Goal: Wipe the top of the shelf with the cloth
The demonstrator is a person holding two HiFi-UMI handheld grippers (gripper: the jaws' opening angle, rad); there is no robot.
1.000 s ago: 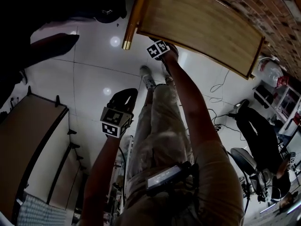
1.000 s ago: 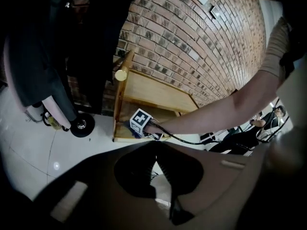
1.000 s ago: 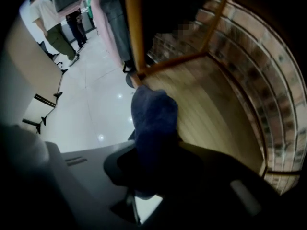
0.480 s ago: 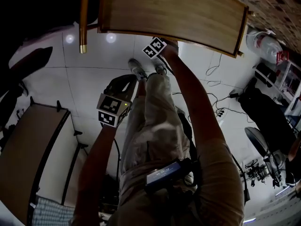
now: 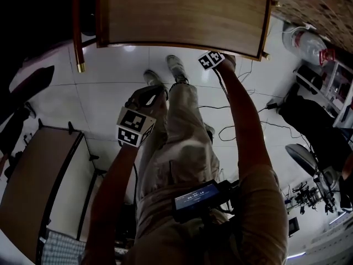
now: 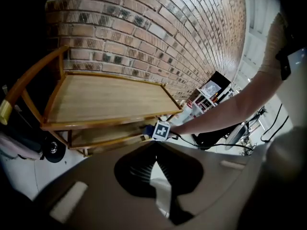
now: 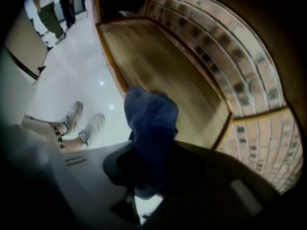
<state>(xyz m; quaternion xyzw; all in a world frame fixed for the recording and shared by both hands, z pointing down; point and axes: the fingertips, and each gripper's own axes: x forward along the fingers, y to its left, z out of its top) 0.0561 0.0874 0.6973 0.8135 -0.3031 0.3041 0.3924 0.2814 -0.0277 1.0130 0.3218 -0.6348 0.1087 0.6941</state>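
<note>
The wooden shelf (image 5: 182, 12) stands against a brick wall, and its bare top (image 7: 163, 66) stretches ahead in the right gripper view. My right gripper (image 7: 149, 143) is shut on a dark blue cloth (image 7: 151, 119) bunched between its jaws, held just off the shelf's front edge. In the head view the right gripper (image 5: 214, 59) sits at that edge, right of its middle. My left gripper (image 5: 144, 98) hangs lower over the floor, short of the shelf. Its jaws meet with nothing between them in the left gripper view (image 6: 154, 152), which also shows the shelf (image 6: 105, 97).
A lower shelf board (image 6: 105, 135) shows under the top. The person's shoes (image 5: 165, 70) stand on the white tiled floor in front. A brown table (image 5: 38, 170) is at the left; cables (image 5: 242, 127) and dark chairs (image 5: 309, 131) lie at the right.
The right gripper with the cloth has slid to the right along the shelf's front edge. The left gripper has barely moved. The head view has swung so that the shelf lies level.
</note>
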